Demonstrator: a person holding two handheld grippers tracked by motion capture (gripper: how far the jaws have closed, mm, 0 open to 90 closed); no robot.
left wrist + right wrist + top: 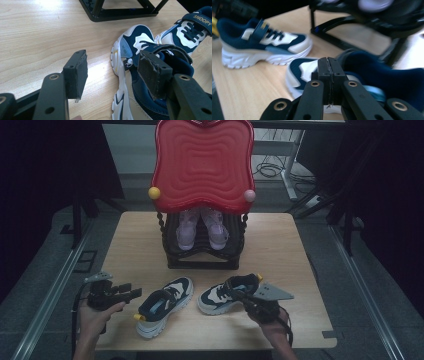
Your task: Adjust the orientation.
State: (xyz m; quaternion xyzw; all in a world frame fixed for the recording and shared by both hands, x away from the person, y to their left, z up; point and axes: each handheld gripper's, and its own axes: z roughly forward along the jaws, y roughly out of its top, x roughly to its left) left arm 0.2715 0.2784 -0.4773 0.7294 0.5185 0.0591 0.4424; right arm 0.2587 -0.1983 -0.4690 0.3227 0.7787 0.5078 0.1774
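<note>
On the wooden bench (280, 250) lie two navy and white sneakers, side by side in front of a black rack (202, 255). The left sneaker (165, 306) sits near the left tool (131, 291), whose jaws stand wide apart and hold nothing. The left gripper view shows one of its pads (78, 72) over bare wood and the other just above this shoe's collar. The right sneaker (227, 292) lies by the right tool (328, 75). From the high view its jaws are hard to make out, but the right gripper view shows them pressed flat together with nothing between them, just above the shoe's opening. The rack holds a pair of pink shoes (200, 227) under a red wavy tray (202, 162). The left gripper view alone makes the strap legible: "SNOOPY" (202, 20) in gold letters.
</note>
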